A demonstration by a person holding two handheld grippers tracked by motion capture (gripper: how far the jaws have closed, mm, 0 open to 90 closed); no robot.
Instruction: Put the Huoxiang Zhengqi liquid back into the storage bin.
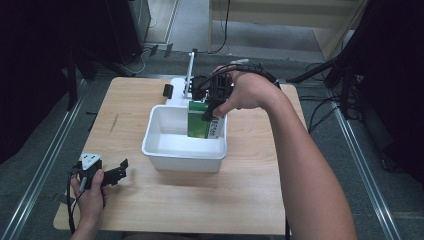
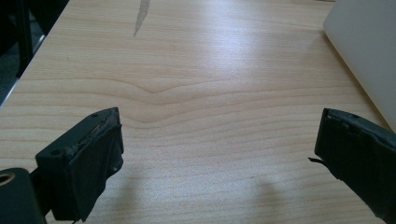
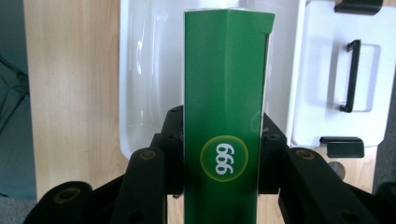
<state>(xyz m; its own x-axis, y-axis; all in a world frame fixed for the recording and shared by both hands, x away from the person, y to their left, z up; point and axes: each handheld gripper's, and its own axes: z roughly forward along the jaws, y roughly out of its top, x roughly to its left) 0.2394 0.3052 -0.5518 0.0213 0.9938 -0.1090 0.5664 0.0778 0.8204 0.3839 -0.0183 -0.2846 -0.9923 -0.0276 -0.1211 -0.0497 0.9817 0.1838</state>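
Observation:
A green box [image 1: 199, 120] marked 999 [image 3: 223, 116] stands upright in the back right part of a white tub [image 1: 170, 150]. My right gripper [image 1: 212, 107] comes down from above and is shut on the box's upper end, one jaw pressed on each side of it [image 3: 219, 149]. The tub's white wall [image 3: 140, 60] lies under and behind the box. My left gripper [image 1: 120, 169] rests low over the table near the front left corner, jaws wide apart [image 2: 217, 144] with bare wood between them.
A white lid [image 3: 336, 70] with a black handle [image 3: 351, 77] and black clips lies on the table just behind the tub [image 1: 175, 87]. The tub's side [image 2: 369, 46] is close to my left gripper. Bare wooden tabletop [image 1: 200, 200] spreads in front of the tub.

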